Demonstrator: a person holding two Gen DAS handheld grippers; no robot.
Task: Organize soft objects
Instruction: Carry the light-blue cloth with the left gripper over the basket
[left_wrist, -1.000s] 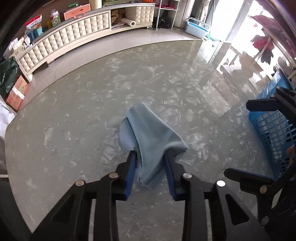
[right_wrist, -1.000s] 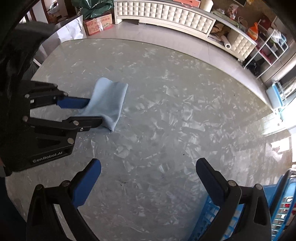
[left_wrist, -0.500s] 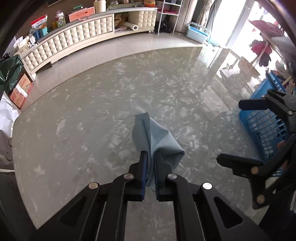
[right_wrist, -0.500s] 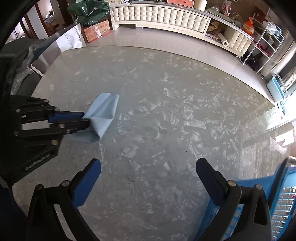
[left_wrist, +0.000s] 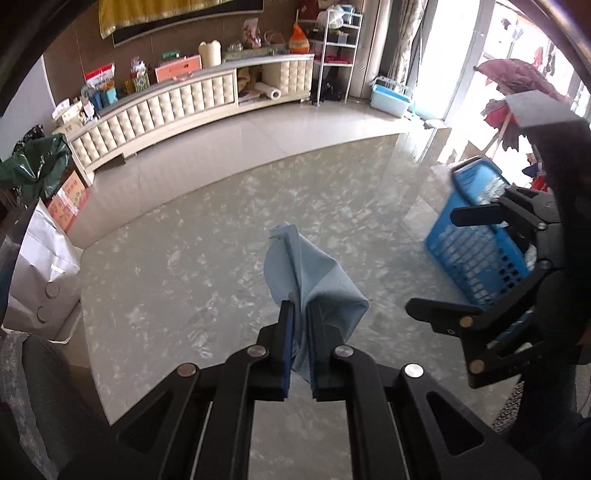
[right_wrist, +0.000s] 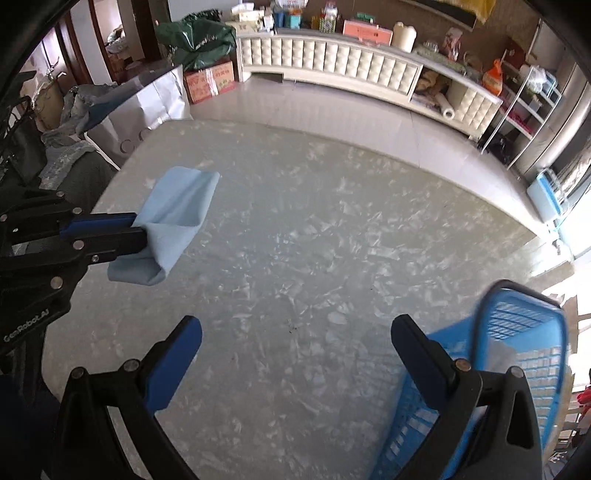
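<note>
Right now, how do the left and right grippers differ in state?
The left gripper is shut on the light blue cloth, which hangs lifted off the table; the right gripper is wide open and holds nothing. The left is over the table's middle; the right is beside the blue basket. Both have blue pads.

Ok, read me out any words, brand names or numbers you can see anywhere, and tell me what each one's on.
"GenRobot.AI": white lettering along the black body of the left gripper, seen in the right wrist view.
Red print on the brown cardboard box by the cabinet: too blurred to read.
Labels on the packets and boxes atop the cream tufted cabinet: too small to read.
</note>
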